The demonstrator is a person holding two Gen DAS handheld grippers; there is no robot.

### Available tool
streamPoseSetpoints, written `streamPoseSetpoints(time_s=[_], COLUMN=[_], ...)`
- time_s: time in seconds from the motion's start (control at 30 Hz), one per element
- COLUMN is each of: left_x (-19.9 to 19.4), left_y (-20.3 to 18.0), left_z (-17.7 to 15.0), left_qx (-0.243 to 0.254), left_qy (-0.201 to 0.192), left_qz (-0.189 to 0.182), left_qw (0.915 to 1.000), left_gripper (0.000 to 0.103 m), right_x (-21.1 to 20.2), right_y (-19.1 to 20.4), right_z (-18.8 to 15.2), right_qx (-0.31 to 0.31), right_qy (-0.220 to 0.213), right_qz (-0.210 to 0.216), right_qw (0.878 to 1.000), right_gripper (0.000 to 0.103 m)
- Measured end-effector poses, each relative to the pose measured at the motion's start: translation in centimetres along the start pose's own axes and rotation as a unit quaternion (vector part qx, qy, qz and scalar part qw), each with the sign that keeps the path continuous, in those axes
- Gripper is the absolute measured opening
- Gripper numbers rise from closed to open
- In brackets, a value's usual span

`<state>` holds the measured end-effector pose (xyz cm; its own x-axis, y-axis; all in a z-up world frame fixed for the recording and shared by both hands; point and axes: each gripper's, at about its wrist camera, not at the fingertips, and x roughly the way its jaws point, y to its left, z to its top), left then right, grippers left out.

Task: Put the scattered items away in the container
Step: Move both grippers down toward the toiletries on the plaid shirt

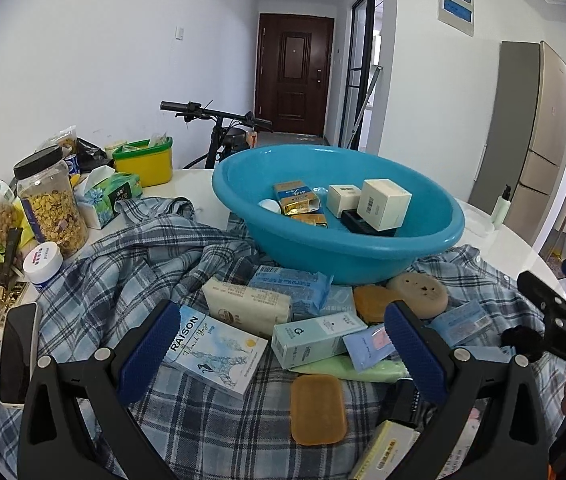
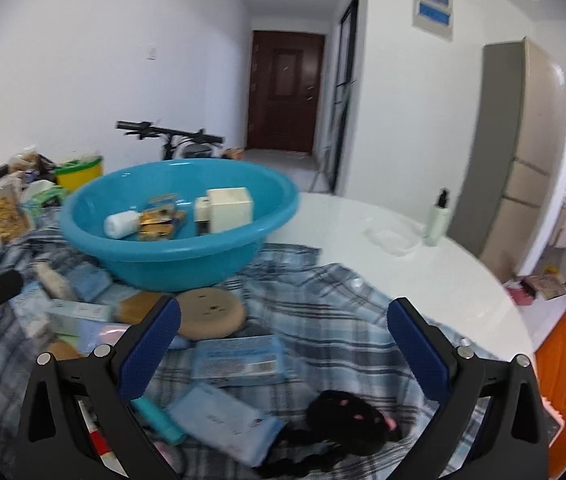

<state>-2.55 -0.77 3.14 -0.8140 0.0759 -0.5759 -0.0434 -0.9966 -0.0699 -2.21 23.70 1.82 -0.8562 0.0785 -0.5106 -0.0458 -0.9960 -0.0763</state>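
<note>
A blue plastic basin (image 1: 363,248) (image 2: 155,264) stands on a plaid cloth (image 1: 123,280) and holds cream boxes (image 1: 385,204), gold packets and a white tube (image 2: 121,225). In front of it lie scattered boxes, soap bars and packets: a RAISON box (image 1: 219,352), an amber soap bar (image 1: 317,410), a round tan sponge (image 2: 211,318), a light blue pack (image 2: 239,360) and a black furry item (image 2: 351,412). My left gripper (image 1: 281,350) hovers open above the pile. My right gripper (image 2: 283,346) is open over the blue pack, holding nothing.
Jars and bags of snacks (image 1: 53,204), a tissue pack (image 1: 111,194), a yellow tub (image 1: 147,162) and a phone (image 1: 17,358) crowd the left side. A pump bottle (image 2: 437,218) stands on the white table (image 2: 423,288) at the right. A bicycle (image 1: 219,128) is behind.
</note>
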Motion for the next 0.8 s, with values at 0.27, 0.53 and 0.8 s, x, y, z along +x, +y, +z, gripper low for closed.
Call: streamPoseSetpoints(time_s=[0.27,0.53,0.8], left_x=[-1.3,-1.6,-2.7], left_y=[-0.6,-0.5,-0.7], left_z=[2.2,4.4,6.3], left_qx=[0.022,0.010,0.006], left_qy=[0.007,0.013,-0.002], left_qz=[-0.006,-0.002,-0.006], left_qw=[0.9997,0.9999,1.0000], left_gripper=[0.103,0.103,0.103], right_x=[-0.6,-0.4,-1.3], right_y=[0.4,0.2,0.8], right_z=[2.1,3.6,5.5], right_qx=[-0.005,-0.003,-0.021], right_qy=[0.019,0.046,0.048], right_qz=[0.036,0.081,0.096], right_qw=[0.999,0.996,0.994], right_gripper=[0.103,0.103,0.103])
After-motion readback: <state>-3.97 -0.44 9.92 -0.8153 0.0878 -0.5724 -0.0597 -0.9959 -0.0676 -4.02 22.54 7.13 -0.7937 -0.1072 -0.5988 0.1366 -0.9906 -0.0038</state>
